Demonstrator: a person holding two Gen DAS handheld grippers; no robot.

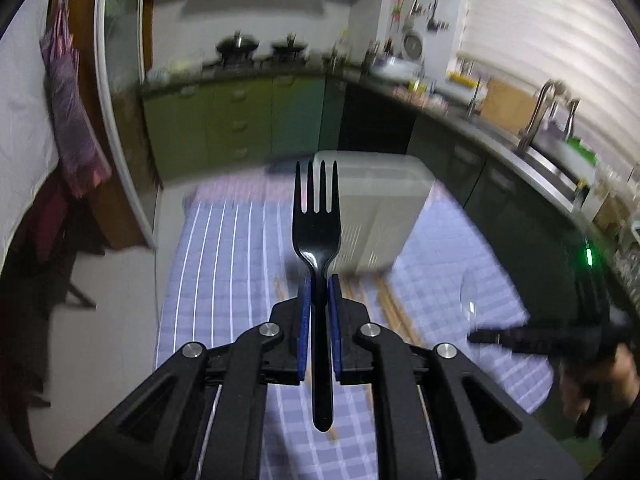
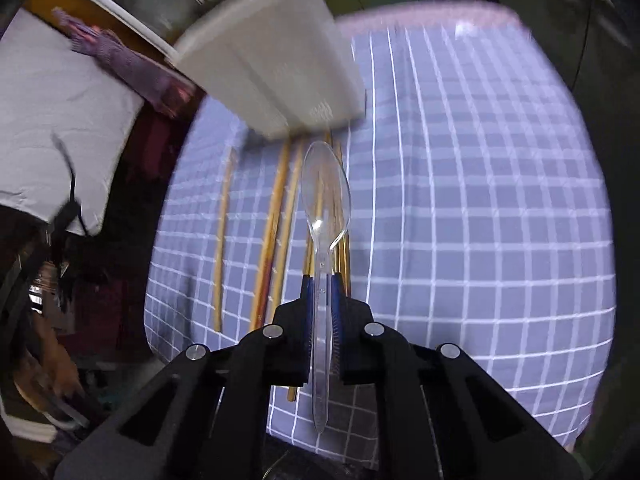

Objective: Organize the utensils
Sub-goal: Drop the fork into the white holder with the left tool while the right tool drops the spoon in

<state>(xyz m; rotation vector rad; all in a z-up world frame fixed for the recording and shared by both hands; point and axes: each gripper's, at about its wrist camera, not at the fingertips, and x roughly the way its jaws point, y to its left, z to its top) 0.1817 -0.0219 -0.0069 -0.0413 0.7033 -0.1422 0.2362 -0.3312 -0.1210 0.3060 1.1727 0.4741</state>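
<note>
My left gripper (image 1: 319,284) is shut on the handle of a black plastic fork (image 1: 317,224), tines pointing away, held above the table. My right gripper (image 2: 323,282) is shut on the handle of a clear plastic spoon (image 2: 326,192), bowl pointing away. A white utensil holder (image 1: 380,208) stands on the checked cloth just beyond the fork; in the right wrist view the white utensil holder (image 2: 276,68) lies up and to the left of the spoon. Several wooden chopsticks (image 2: 276,216) lie on the cloth below the spoon. The right gripper (image 1: 520,338) also shows blurred at the right of the left wrist view.
A blue-and-white checked cloth (image 2: 480,208) covers the table. Behind it run green kitchen cabinets (image 1: 240,120), a stove with pots (image 1: 260,46), and a sink with a tap (image 1: 548,120) at right. A hand (image 1: 600,384) holds the right gripper.
</note>
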